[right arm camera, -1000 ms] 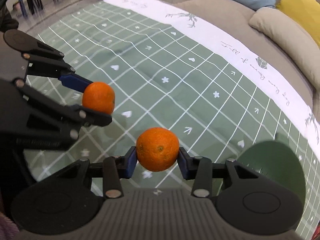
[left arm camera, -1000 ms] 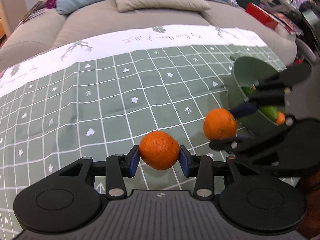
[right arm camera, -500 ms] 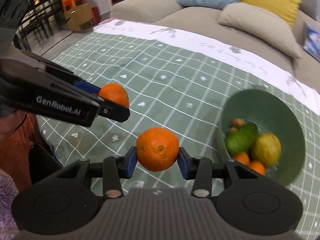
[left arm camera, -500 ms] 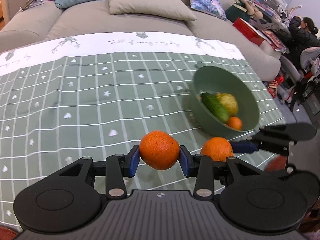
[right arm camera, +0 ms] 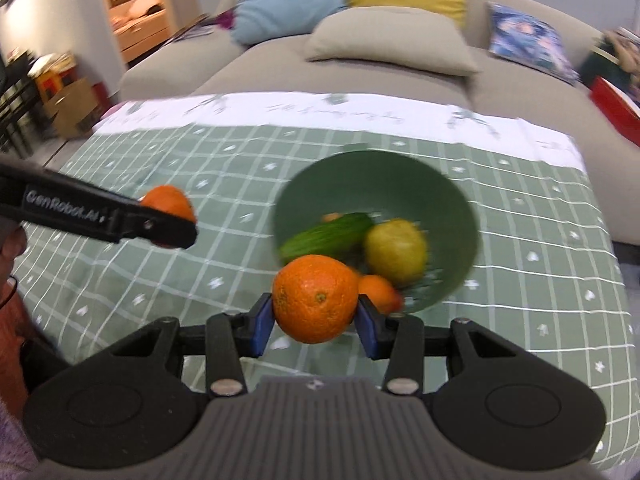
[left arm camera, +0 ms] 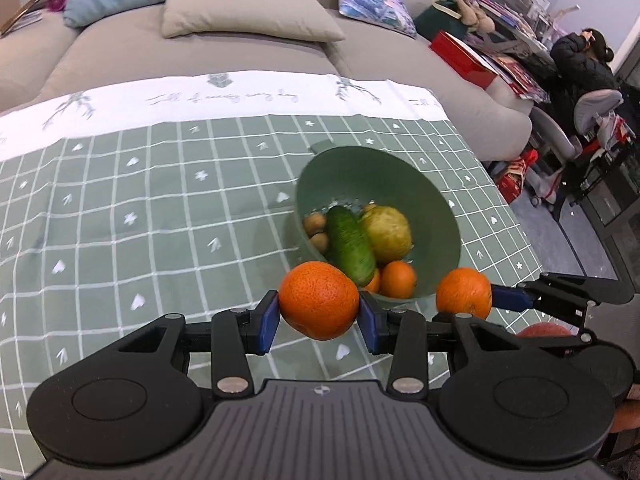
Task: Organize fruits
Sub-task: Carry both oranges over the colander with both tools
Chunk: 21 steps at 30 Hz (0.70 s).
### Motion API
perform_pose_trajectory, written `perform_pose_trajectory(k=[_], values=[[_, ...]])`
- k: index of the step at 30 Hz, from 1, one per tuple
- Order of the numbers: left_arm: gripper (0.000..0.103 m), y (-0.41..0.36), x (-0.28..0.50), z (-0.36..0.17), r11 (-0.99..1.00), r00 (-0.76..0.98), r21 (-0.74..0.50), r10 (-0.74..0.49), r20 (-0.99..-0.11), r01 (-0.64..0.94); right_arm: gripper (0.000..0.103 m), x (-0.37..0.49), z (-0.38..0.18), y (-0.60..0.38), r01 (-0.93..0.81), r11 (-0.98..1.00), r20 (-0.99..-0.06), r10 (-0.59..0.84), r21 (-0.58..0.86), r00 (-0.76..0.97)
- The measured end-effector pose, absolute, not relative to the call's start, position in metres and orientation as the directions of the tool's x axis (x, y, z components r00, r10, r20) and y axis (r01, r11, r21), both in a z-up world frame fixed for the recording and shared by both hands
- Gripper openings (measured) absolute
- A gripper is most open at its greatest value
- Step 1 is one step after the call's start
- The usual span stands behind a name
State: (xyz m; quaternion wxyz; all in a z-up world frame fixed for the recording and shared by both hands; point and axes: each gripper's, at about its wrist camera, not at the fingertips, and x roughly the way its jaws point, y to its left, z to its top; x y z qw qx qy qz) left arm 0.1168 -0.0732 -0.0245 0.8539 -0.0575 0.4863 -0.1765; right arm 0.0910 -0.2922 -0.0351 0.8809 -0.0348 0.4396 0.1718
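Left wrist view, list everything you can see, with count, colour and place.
Held oranges: 2, orange, one in the left gripper, one in the right gripper
Bowl: 1, green, on the tablecloth
Cucumber: 1, green, in bowl
Pear-like fruit: 1, yellow-green, in bowl
Small orange: at least 1, in bowl
Tablecloth: 1, green checked
Sofa cushions: several, behind
Left gripper: shut
Right gripper: shut

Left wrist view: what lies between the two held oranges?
The near rim of the green bowl, with a small orange inside it, lies between the left orange and the right orange. No loose fruit on the cloth there.
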Motion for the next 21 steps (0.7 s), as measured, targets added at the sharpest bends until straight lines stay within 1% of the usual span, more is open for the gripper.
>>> perform_pose_trajectory(k=[4,9,13,17,21], values=[[0.046,-0.092,0.134,-0.026,0.924,0.45,-0.28,-0.372,-0.812,0.26,0.04,0.109,-0.038,-0.309,-0.288,0.953,-0.777,0.255,0.1,0.576],[0.046,-0.113,0.16,-0.031,0.919,0.437,-0.296,-0.386,-0.812,0.261,0.04,0.142,-0.046,-0.318,-0.266,0.956,-0.755,0.267,0.127,0.599],[0.046,-0.126,0.183,-0.039,0.927,0.423,-0.265,-0.359,-0.832,0.265,0.04,0.166,-0.057,-0.325,-0.265,0.949,-0.74,0.302,0.172,0.601],[0.046,-0.134,0.2,-0.049,0.937,0.42,-0.191,-0.305,-0.855,0.292,0.04,0.194,-0.068,-0.336,-0.206,0.937,-0.729,0.348,0.28,0.59],[0.046,-0.142,0.214,-0.06,0.93,0.403,-0.16,-0.293,-0.867,0.332,0.04,0.218,-0.076,-0.335,-0.183,0.938,-0.734,0.345,0.294,0.585]])
